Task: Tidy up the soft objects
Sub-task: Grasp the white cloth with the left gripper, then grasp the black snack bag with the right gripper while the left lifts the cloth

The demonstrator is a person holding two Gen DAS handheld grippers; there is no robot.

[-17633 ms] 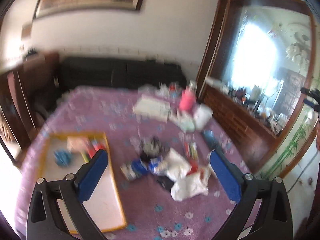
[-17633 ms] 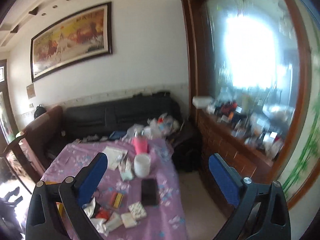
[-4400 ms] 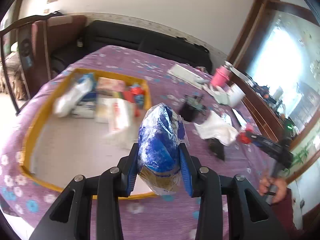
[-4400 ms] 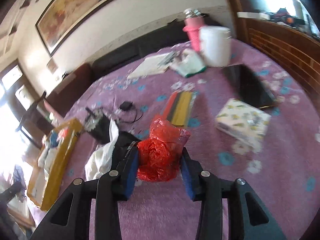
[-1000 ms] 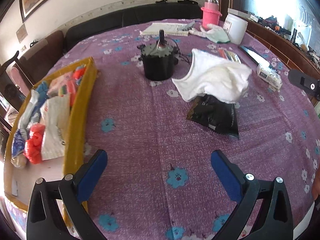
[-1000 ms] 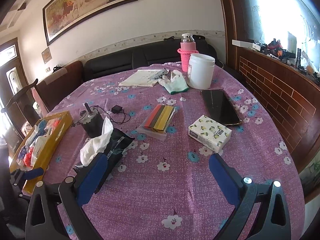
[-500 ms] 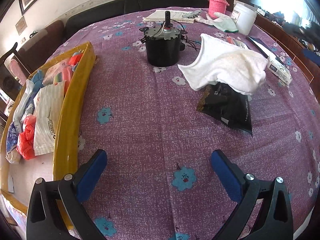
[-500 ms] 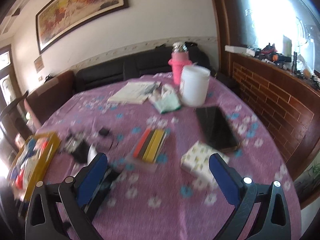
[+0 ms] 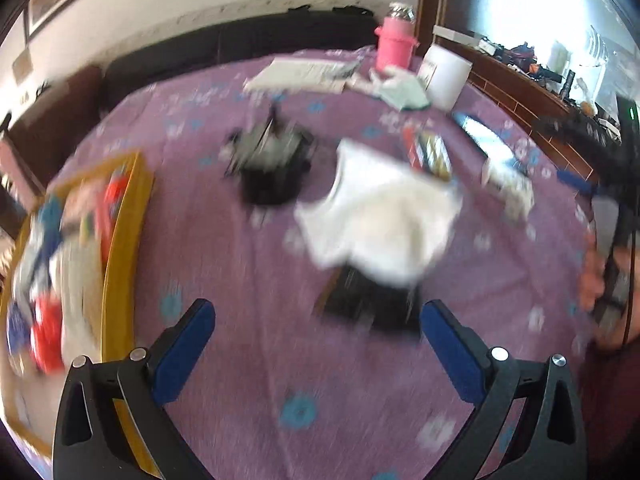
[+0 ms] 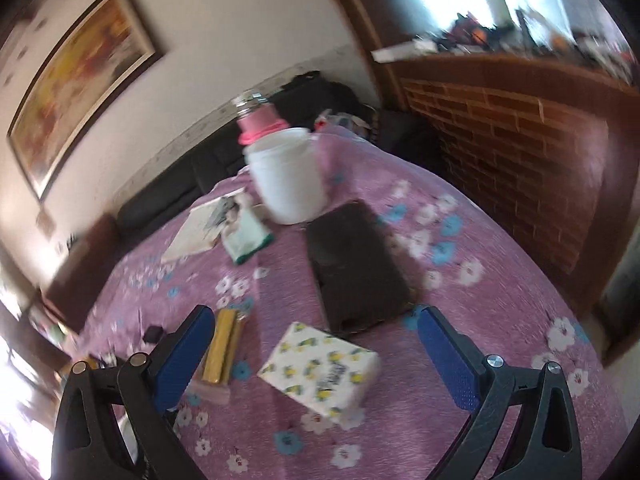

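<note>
My left gripper (image 9: 316, 332) hangs spread above the crumpled white cloth (image 9: 380, 220); my right gripper (image 10: 312, 340), spread too, frames the lemon-printed tissue pack (image 10: 320, 368).

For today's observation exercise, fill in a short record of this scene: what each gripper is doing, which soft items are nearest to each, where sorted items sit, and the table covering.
left gripper: open, empty
right gripper: open, empty
ahead of left: white cloth draped over black pouch
ahead of right: lemon-print tissue pack, beside black tablet
sorted items: yellow tray, at left
table covering: purple floral tablecloth
</note>
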